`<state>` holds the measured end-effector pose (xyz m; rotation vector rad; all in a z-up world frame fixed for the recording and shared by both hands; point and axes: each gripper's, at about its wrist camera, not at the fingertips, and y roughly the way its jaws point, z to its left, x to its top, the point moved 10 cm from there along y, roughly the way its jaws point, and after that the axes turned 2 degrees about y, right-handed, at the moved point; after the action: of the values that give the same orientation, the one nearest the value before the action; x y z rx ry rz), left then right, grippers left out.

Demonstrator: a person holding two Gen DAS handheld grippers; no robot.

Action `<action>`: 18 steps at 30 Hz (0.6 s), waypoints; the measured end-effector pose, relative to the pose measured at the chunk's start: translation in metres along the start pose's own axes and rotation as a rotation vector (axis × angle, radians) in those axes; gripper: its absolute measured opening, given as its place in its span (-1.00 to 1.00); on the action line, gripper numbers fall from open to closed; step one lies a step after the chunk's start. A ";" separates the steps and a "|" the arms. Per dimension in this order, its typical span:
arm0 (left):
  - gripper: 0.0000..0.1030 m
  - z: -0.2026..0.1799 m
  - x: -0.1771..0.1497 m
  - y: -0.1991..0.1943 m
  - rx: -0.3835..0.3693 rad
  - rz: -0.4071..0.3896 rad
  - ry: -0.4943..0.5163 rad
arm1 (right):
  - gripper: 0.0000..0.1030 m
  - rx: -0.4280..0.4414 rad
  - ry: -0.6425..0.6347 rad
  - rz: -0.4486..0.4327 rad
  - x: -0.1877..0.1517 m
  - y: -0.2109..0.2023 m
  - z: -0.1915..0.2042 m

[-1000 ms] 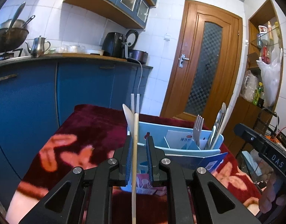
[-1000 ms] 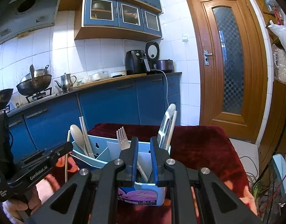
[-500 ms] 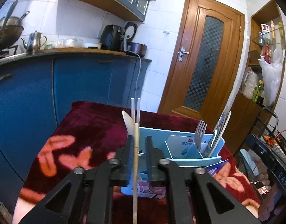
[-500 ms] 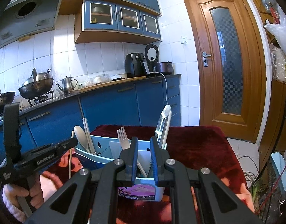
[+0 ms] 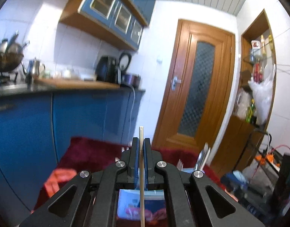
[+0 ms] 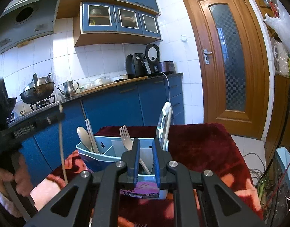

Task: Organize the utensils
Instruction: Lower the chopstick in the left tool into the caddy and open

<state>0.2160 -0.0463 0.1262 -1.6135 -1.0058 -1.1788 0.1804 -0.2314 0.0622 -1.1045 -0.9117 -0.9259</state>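
The left claw [image 5: 141,143] pinches 1 chopstick [image 5: 141,170] upright — the utensil holder [image 6: 99,153] lies below and ahead; the right claw [image 6: 146,145] hovers part-open, empty.

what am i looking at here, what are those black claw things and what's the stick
There is no robot here: a person holds a hand-operated gripper in each hand, each with a camera looking along its jaws. In the left camera's picture, the left gripper is shut on a thin wooden chopstick. The right camera's picture shows the right gripper, its jaws apart and holding nothing, pointing at a pale blue utensil caddy on a dark red cloth. The caddy holds a spoon, a fork and more chopsticks.
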 end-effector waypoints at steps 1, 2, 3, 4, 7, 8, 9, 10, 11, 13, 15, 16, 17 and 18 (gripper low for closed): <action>-0.92 0.000 0.007 -0.002 0.008 -0.022 0.004 | -0.68 0.001 0.007 0.002 -0.001 -0.001 -0.001; -0.92 0.001 0.015 -0.004 0.016 -0.047 0.008 | -0.67 0.001 0.016 0.004 -0.002 -0.003 -0.002; -0.92 0.001 0.026 -0.006 0.024 -0.076 0.009 | -0.66 0.002 0.024 0.005 -0.004 -0.004 -0.003; -0.92 0.001 0.032 -0.007 0.027 -0.093 0.009 | -0.65 0.002 0.029 0.006 -0.005 -0.005 -0.004; -0.92 0.001 0.051 -0.006 0.044 -0.156 0.009 | -0.64 0.001 0.038 0.009 -0.008 -0.006 -0.007; -0.92 0.002 0.056 -0.004 0.049 -0.174 0.005 | -0.64 0.002 0.039 0.010 -0.009 -0.005 -0.007; -0.92 0.003 0.060 -0.002 0.052 -0.189 -0.002 | -0.64 0.002 0.041 0.011 -0.010 -0.005 -0.007; -0.92 0.003 0.062 0.001 0.055 -0.202 -0.010 | -0.64 0.003 0.044 0.012 -0.011 -0.005 -0.007; -0.92 0.004 0.063 0.003 0.060 -0.212 -0.019 | -0.64 0.005 0.045 0.013 -0.012 -0.004 -0.008; -0.92 0.006 0.065 0.009 0.075 -0.237 -0.034 | -0.64 0.006 0.048 0.013 -0.013 -0.004 -0.008; -0.92 0.008 0.065 0.013 0.091 -0.257 -0.038 | -0.64 0.009 0.050 0.016 -0.015 -0.002 -0.008; -0.92 0.008 0.064 0.016 0.097 -0.260 -0.034 | -0.64 0.010 0.051 0.018 -0.016 -0.002 -0.008; -0.92 0.008 0.061 0.019 0.099 -0.258 -0.029 | -0.64 0.011 0.052 0.021 -0.017 -0.001 -0.009; -0.92 0.007 0.058 0.023 0.101 -0.251 -0.023 | -0.64 0.012 0.053 0.025 -0.019 0.001 -0.009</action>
<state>0.2518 -0.0400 0.1766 -1.4545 -1.2912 -1.2551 0.1757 -0.2371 0.0427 -1.0737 -0.8571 -0.9236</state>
